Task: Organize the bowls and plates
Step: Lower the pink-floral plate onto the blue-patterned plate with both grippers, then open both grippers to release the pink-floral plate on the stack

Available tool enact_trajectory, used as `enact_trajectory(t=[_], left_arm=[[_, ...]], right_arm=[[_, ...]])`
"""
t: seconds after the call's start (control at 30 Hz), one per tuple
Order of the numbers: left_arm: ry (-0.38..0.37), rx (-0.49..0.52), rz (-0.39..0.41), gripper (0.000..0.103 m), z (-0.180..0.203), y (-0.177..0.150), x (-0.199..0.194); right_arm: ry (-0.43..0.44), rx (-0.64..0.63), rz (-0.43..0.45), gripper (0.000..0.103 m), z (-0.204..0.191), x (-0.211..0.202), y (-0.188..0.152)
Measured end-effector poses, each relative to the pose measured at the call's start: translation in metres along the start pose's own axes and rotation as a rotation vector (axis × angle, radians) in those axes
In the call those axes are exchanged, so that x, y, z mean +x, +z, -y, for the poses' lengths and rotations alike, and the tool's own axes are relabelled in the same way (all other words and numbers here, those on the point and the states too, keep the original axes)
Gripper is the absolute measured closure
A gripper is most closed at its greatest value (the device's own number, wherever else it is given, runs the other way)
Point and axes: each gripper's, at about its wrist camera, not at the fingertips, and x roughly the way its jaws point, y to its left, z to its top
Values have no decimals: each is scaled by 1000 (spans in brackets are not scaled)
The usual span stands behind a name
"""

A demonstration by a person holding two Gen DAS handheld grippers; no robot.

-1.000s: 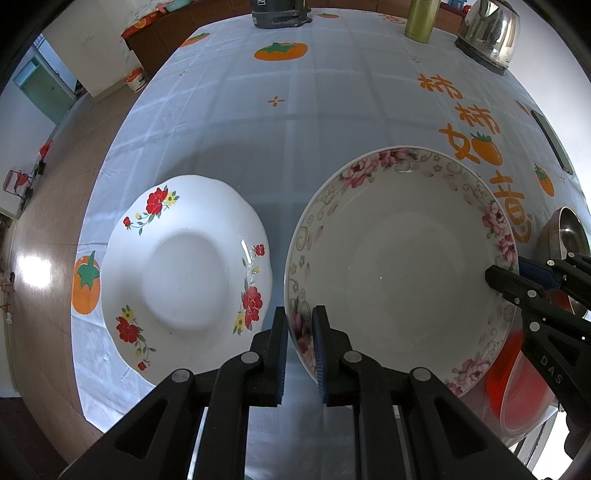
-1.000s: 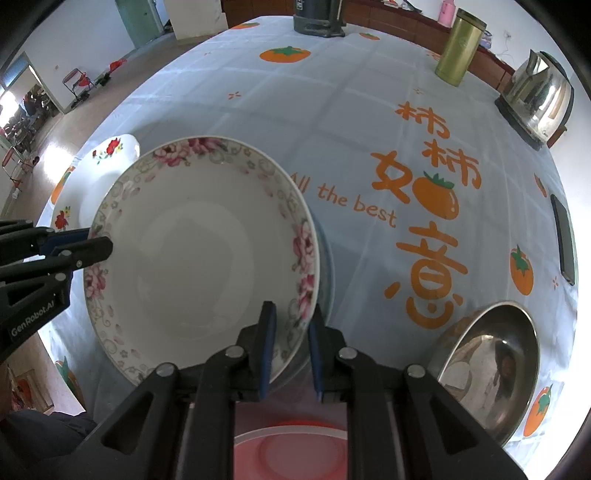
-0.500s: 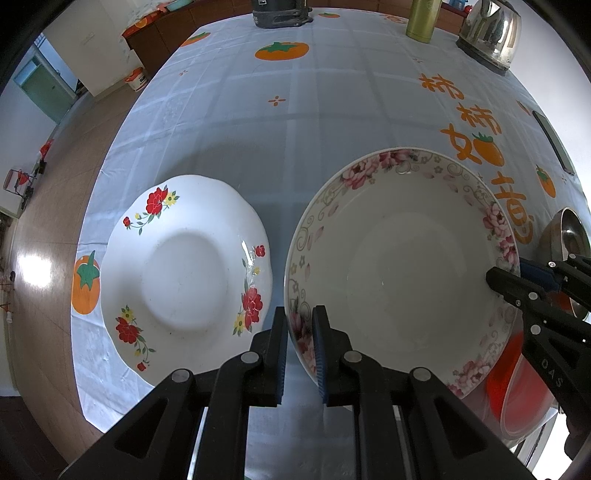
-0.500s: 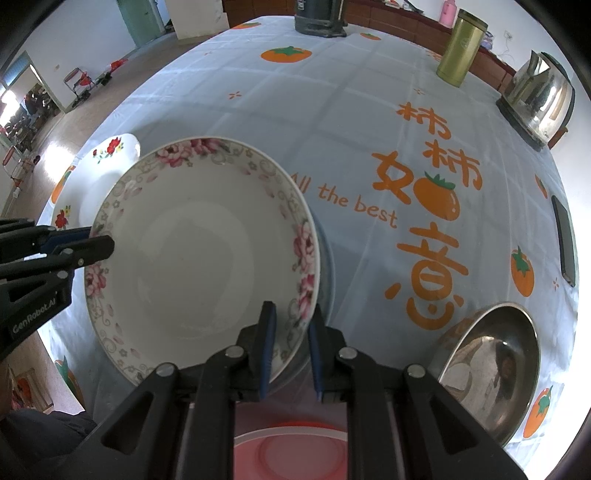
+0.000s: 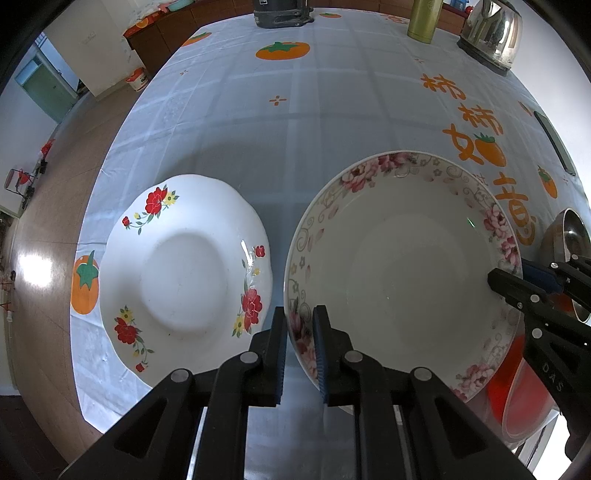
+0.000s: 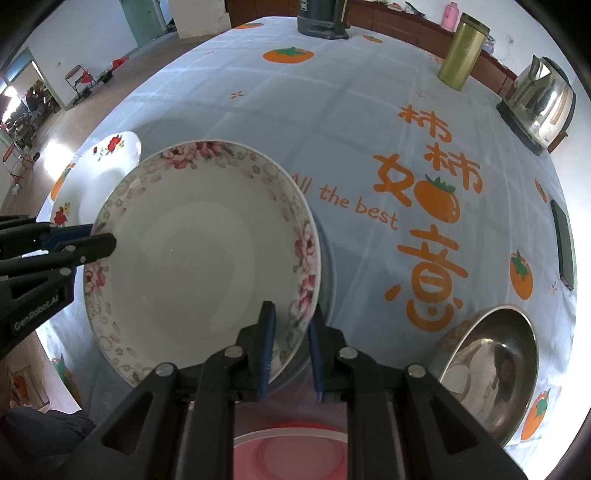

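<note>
A white plate with a pink rose border (image 5: 402, 266) hangs between both grippers, a little above the persimmon-print tablecloth (image 5: 295, 110). My left gripper (image 5: 299, 317) is shut on its near left rim. The right gripper (image 6: 290, 314) is shut on the opposite rim of the same plate (image 6: 199, 254). Each gripper shows in the other view: the right gripper (image 5: 517, 280) at the plate's right edge, the left gripper (image 6: 99, 240) at its left edge. A scalloped white plate with red flowers (image 5: 184, 273) lies on the cloth to the left, partly hidden behind the held plate in the right wrist view (image 6: 110, 155).
A steel bowl (image 6: 491, 369) sits at the right near the table edge, and a red plastic bowl (image 6: 291, 454) lies just below the grippers. A kettle (image 6: 539, 99), a green canister (image 6: 461, 51) and a dark appliance (image 5: 282, 13) stand at the far side. A phone (image 6: 563, 243) lies at the right.
</note>
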Motion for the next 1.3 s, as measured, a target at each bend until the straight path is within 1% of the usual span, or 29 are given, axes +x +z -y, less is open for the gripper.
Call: enact_trajectory(t=[0.47,0.57,0.73,0.87,1.0,1.13,1.3], left_arm=[[7,3,7,86,2,0,2],[8,2,7,85,3,0,3],[-4,-3,-1,85,4,0,5],[-12,10,-19,85,10,-1,11],[-12,14,-18,85,12,0,11],[-15,11,-16,85,12,0,10],[-27,-3,-10,85,10,-2,8]], right_arm=[[-16,-16,4,85,-3,-1,1],[-45,-41,10,84,-6,-2,1],[-62,-52,17,84,-6,-3,1],[-140,-103,23,83,-12,-2,1],[-141,-92,9,83,-7,1,0],[-161,-109,10,83,-11,0,1],[-162,-114,10,83,-13,1,0]])
